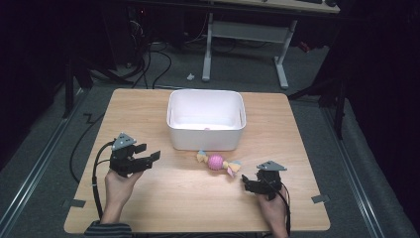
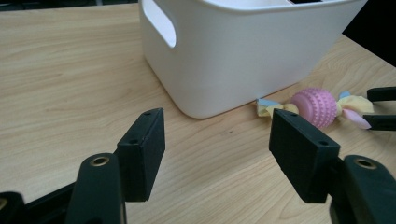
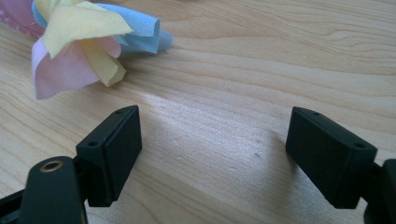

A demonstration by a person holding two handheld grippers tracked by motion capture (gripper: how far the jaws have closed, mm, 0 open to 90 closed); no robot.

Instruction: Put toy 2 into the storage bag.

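Pink toy (image 3: 14, 18) cropped at frame corner

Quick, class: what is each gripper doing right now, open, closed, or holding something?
Left gripper: open, holding nothing, jaws over bare table.
Right gripper: open, holding nothing, beside the pink ball toy.

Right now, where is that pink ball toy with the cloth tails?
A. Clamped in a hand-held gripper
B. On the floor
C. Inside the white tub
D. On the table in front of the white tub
D: the pink ball toy lies on the wooden table just in front of the white tub, with neither hand-held gripper touching it.
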